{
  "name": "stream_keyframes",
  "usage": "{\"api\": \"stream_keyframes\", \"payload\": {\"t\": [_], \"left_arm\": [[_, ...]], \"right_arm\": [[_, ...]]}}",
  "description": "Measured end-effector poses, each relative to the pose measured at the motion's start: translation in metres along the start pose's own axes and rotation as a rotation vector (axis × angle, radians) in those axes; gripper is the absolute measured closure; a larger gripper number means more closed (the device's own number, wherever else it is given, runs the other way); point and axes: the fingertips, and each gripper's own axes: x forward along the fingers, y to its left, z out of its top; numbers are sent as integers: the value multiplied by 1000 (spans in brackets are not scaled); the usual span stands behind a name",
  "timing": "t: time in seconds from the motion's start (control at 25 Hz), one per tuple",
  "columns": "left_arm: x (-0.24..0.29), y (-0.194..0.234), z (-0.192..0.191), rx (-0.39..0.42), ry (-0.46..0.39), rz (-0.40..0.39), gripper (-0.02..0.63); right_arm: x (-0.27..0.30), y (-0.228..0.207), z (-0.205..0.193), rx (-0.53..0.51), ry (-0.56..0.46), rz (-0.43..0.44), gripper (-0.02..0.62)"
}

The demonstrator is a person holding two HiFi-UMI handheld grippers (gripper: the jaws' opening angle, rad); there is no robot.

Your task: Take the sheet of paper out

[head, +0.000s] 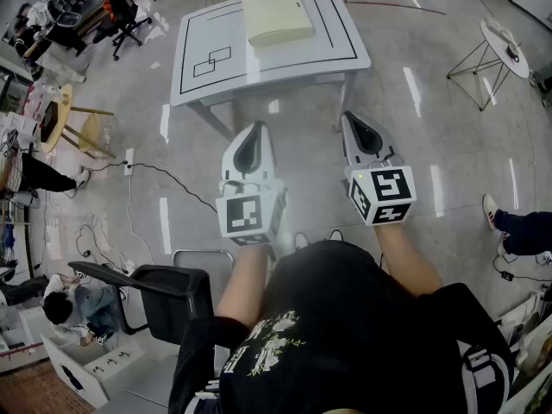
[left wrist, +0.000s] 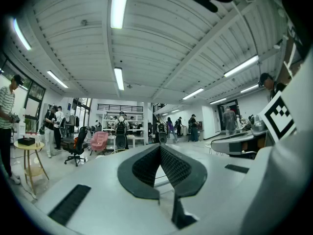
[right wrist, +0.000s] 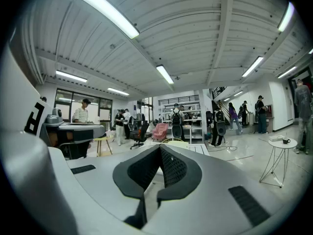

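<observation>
Beyond both grippers, at the far end of the head view, a white table [head: 216, 76] is being seen standing on a glossy grey floor [head: 414, 84]. Its smooth top is marked with black ruled outlines. A flat, pale cream rectangular cover [head: 278, 17], matte and soft-cornered, is lying on the far half of the table. The sheet of paper is judged to be kept inside or under this cover, since no separate sheet can be made out.

The left gripper [head: 255, 129] and the right gripper [head: 352, 119] are being held side by side in front of the person's chest. Both are roughly level, aimed toward the table and well apart from it. This posture is judged to be a ready stance, with the approach to the cover not yet begun.

In the left gripper view and in the right gripper view alike, the two dark pads are being pressed together at their tips. Nothing is lying between them, so both grippers are closed and empty. They would need opening before the cover is reached.

The gripper shells are being shown as smooth, light grey mouldings tapering to a rounded nose. The pads [left wrist: 171, 165] are carrying a fine gridded texture, judged suitable for pinching thin, slippery stock. A cube with black-and-white square markers is being carried at the rear of each gripper.
</observation>
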Motion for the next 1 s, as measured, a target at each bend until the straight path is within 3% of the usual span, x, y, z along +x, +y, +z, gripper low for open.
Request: {"api": "stream_keyframes", "payload": {"t": [0.4, 1.0], "left_arm": [[0, -7, -2, -2, 2, -4, 606], [-2, -33, -5, 1, 15, 31, 606]], "right_arm": [[-8, 3, 5, 39, -59, 44, 595], [-20, -17, -4, 43, -38, 55, 595]]}}
